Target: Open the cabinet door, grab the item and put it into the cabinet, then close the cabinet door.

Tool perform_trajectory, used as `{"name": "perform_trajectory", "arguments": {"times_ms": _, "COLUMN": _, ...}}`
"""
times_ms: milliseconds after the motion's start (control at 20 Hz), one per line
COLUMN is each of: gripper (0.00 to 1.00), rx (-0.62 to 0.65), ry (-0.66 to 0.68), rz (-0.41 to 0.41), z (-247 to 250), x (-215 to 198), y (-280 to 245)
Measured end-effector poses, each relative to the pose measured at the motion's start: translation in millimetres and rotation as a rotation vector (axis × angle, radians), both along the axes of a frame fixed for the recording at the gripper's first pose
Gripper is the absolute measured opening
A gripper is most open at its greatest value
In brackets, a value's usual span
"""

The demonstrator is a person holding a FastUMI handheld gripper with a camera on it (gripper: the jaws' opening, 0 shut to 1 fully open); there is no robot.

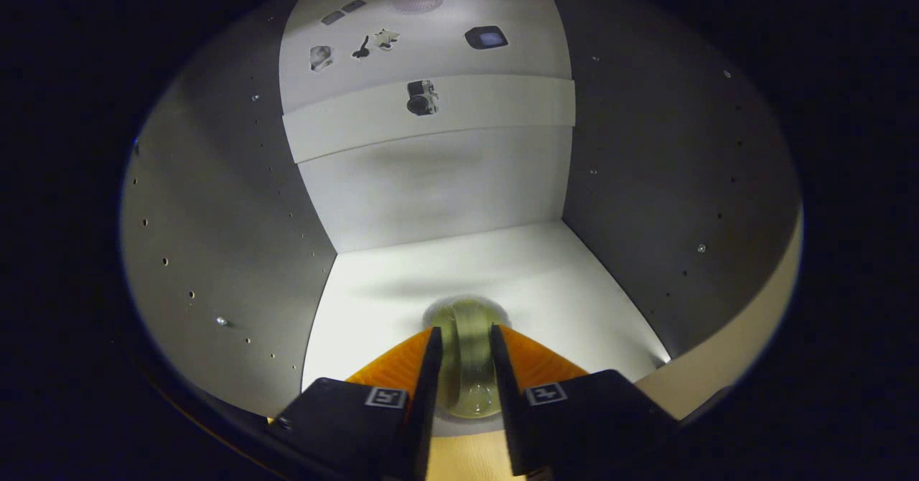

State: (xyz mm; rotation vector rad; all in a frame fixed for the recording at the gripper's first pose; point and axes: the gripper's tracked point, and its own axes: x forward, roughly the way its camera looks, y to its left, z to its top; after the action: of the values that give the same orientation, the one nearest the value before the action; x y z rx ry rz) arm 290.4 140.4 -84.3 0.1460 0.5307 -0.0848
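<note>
The gripper (464, 343) reaches into the open cabinet (230, 237), whose white floor (546, 287) spreads ahead of the fingers and is brightly lit. Grey side walls rise at 9 and 3 o'clock, each dotted with rows of small peg holes. The white back wall (438, 187) stands at 12 o'clock, crossed by a pale horizontal strip (502, 108) higher up. Small dark stickers (422, 97) sit on that strip and on the panel above it. A tan front edge (725, 352) of the cabinet curves past at 4 o'clock.

The item (468, 355), a clear, greenish, rounded glass piece, sits between the two fingers, low over the cabinet floor near its front. It looks round, so its long axis and facing cannot be told. Both fingers press against its sides, holding it. Apart from the item, nothing else can be made out inside the cabinet.
</note>
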Motion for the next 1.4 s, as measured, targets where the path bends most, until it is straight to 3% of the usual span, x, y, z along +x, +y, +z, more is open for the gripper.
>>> {"name": "perform_trajectory", "arguments": {"times_ms": 200, "gripper": 1.00, "rx": -0.012, "ry": -0.018, "rz": -0.010, "z": 3, "x": 0, "y": -3}}
{"name": "perform_trajectory", "arguments": {"times_ms": 450, "gripper": 0.99, "rx": -0.043, "ry": -0.076, "rz": -0.002, "z": 26, "x": -16, "y": -5}}
{"name": "perform_trajectory", "arguments": {"times_ms": 650, "gripper": 0.99, "rx": -0.061, "ry": -0.211, "rz": 0.011, "z": 73, "x": -51, "y": -1}}
{"name": "perform_trajectory", "arguments": {"times_ms": 1050, "gripper": 0.99, "rx": -0.079, "ry": -0.495, "rz": 0.019, "z": 169, "x": -177, "y": -18}}
{"name": "perform_trajectory", "arguments": {"times_ms": 1400, "gripper": 0.99, "rx": -0.118, "ry": -0.583, "rz": 0.007, "z": 174, "x": -303, "y": -37}}
